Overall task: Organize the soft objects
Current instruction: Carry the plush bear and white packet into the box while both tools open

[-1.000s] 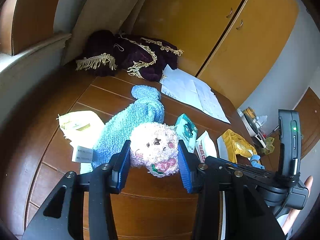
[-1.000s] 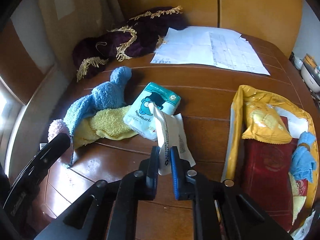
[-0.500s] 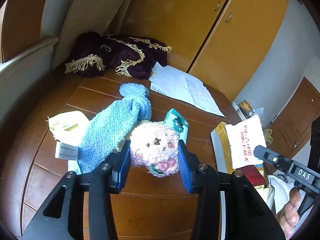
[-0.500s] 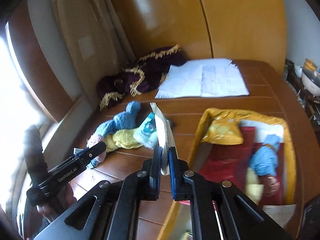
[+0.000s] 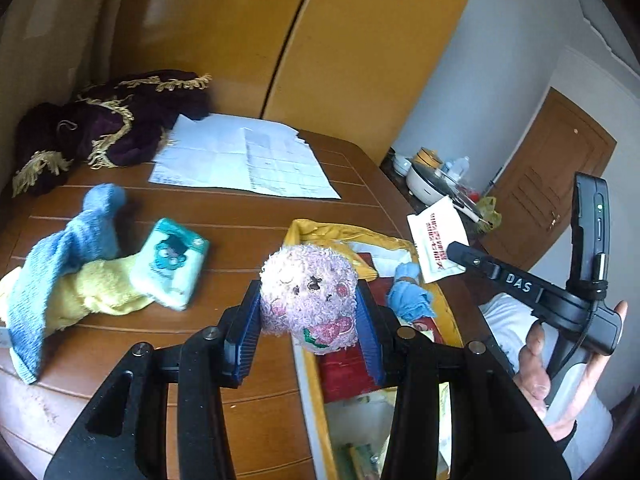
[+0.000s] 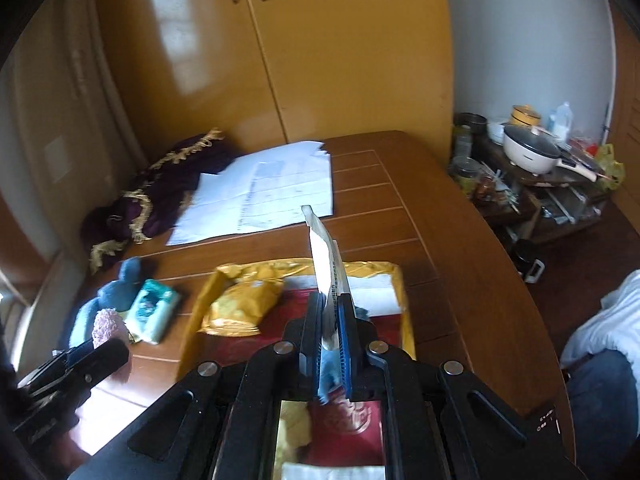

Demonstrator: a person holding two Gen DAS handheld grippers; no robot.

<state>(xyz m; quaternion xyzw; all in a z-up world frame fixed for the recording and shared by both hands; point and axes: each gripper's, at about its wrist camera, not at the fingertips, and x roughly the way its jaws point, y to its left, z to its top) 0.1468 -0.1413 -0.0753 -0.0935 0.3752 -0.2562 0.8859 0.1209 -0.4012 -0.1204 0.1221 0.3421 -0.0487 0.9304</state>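
- Left wrist view: left hand-held gripper (image 5: 308,322) pinches a pink plush toy (image 5: 310,298) above the yellow bag's (image 5: 320,230) near-left rim; bare counter (image 5: 256,220) lies beyond.
- Right wrist view: right hand-held gripper (image 6: 329,334) clamps a white wipes packet (image 6: 326,256) edge-on over the bag's interior.

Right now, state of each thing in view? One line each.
Left tool: shut on pink fluffy plush toy, held up.
Right tool: shut on flat white wipes packet, edge-on.
Yellow bag: open, lying on wooden table.
Teal tissue pack: lying on yellow towel.
Cupboard doors: closed.
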